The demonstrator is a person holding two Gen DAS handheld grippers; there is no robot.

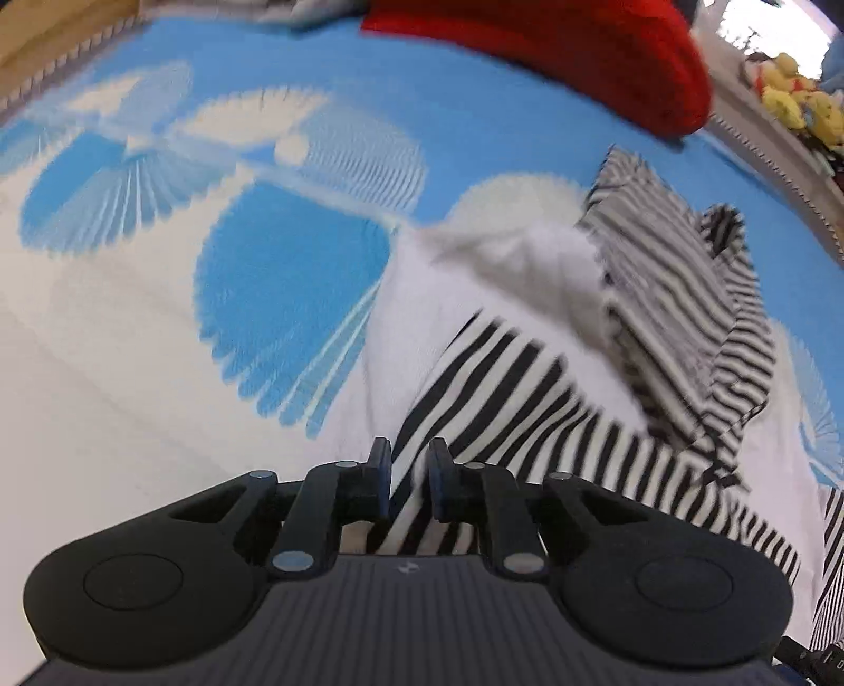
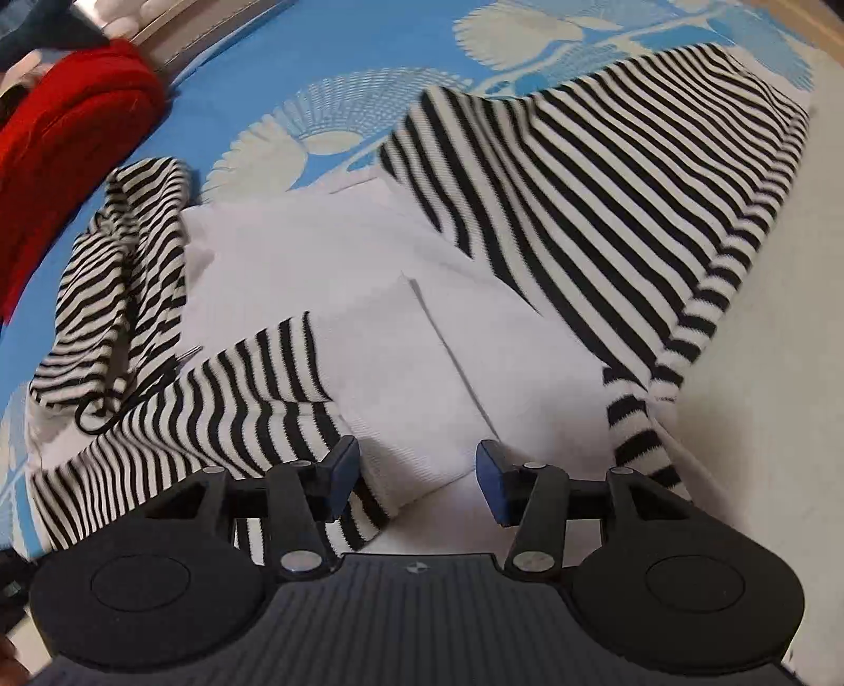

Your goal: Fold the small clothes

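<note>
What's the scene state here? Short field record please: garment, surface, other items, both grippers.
garment: black-and-white striped knit top with white panels, spread out, partly folded
surface: blue blanket with white shell pattern
other: red fabric item at blanket's far edge
left gripper: fingers nearly together, striped cloth between them
right gripper: fingers apart over white panel, holding nothing

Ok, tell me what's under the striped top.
Under the striped top lies a white cloth, on the blue and white patterned sheet. How far the cloth runs beneath the stripes is covered.
</note>
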